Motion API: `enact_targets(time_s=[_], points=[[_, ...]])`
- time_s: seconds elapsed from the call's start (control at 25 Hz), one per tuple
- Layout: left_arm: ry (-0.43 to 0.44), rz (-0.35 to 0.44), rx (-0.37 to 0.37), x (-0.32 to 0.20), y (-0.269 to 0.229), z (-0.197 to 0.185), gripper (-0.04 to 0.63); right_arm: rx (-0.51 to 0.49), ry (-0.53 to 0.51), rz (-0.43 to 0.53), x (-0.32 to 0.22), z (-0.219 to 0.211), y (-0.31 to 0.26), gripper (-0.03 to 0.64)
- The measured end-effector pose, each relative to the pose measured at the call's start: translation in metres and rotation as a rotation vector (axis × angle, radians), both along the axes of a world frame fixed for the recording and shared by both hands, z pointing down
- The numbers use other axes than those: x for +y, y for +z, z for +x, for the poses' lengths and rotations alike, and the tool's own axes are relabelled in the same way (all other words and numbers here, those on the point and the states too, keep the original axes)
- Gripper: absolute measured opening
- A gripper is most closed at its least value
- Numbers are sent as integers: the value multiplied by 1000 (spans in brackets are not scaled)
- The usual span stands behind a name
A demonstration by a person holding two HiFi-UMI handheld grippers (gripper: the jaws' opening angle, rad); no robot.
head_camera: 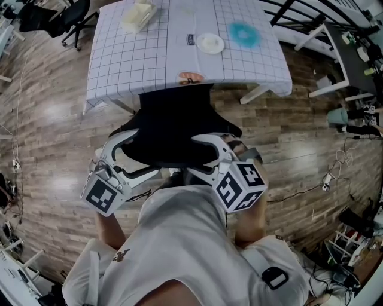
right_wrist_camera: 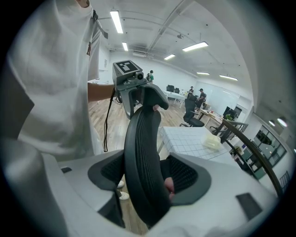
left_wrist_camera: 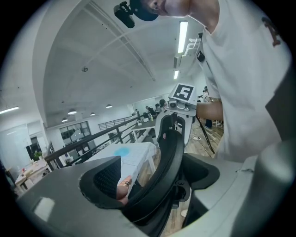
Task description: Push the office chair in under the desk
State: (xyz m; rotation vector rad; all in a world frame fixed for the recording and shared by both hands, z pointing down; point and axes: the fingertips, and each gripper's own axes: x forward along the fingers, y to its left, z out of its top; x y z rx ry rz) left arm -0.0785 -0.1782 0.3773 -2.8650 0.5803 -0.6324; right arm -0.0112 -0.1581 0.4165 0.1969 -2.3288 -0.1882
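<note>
Person: white short-sleeved T-shirt (head_camera: 179, 239). It has a small dark emblem (head_camera: 121, 256) on the chest at picture-left and a black oval tag (head_camera: 274, 278) at picture-right. A black head camera (left_wrist_camera: 124, 14) is worn above.

Left gripper (head_camera: 122, 148): pale grey-white curved jaw shells with dark mesh left pads (left_wrist_camera: 104, 178) in recesses. The left marker cube (head_camera: 106, 194) is white with a black square code.

Right gripper (head_camera: 210, 148): same build, with ribbed black right pads (right_wrist_camera: 185, 173). The right marker cube (head_camera: 240, 183) is coded on each visible face.
</note>
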Motion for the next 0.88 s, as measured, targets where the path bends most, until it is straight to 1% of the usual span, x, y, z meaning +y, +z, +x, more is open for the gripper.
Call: enact_targets(time_s=[0.28,0.48,0.68,0.88], points=[[-17,-13,0,-11,0,3,419,-5,-29,-10,-12,4,-2,290],[-32,-6,2,-20,0,10,420,-10,-46,2,-22,10,-1,290],[-62,-26,-8,-27,1,15,421,1,-70,11,-29,16,-1,284],[-74,-28,0,-35,1,17,423,4,-85,19,-37,18,1,279]])
